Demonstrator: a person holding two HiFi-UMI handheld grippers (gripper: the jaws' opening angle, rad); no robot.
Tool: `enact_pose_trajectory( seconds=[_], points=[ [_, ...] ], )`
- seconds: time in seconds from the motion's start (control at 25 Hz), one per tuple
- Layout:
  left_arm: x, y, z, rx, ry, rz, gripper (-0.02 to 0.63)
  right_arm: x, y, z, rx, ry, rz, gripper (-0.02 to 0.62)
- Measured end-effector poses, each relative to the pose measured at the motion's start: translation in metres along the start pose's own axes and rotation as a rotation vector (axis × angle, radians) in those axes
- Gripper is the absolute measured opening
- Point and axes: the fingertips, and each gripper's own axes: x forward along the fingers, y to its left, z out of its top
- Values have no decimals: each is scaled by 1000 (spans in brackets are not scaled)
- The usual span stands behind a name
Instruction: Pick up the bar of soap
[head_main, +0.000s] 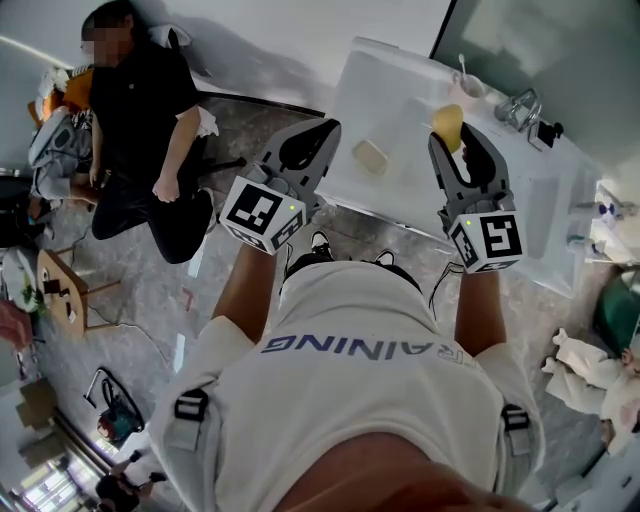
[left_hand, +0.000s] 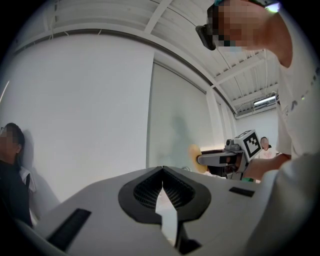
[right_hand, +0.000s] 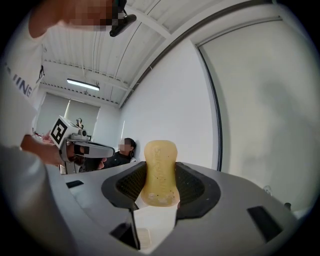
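The bar of soap (right_hand: 159, 172) is yellow and oval, and it stands on end between the pads of my right gripper (right_hand: 160, 176), which is shut on it. In the head view the soap (head_main: 448, 124) is held up above the white counter (head_main: 400, 90), at the tip of the right gripper (head_main: 452, 136). My left gripper (head_main: 322, 137) is raised beside it, about level with it. Its jaws meet at the tips with nothing between them (left_hand: 162, 171). From the left gripper view the soap (left_hand: 193, 158) shows at the end of the other gripper.
A beige block (head_main: 370, 156) lies on the counter between the two grippers. A faucet (head_main: 520, 104) and a basin are at the counter's far right. A person in black (head_main: 140, 110) sits on the floor at the left, next to bags and a small stool (head_main: 62, 290).
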Motion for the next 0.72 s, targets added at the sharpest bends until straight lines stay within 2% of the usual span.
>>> enact_pose_trajectory(
  seconds=[0.4, 0.72],
  points=[
    [-2, 3, 5, -6, -10, -6, 9, 4, 6, 1, 16, 12, 34, 190],
    [-4, 8, 6, -14, -15, -6, 9, 7, 7, 5, 8, 7, 28, 190]
  ],
)
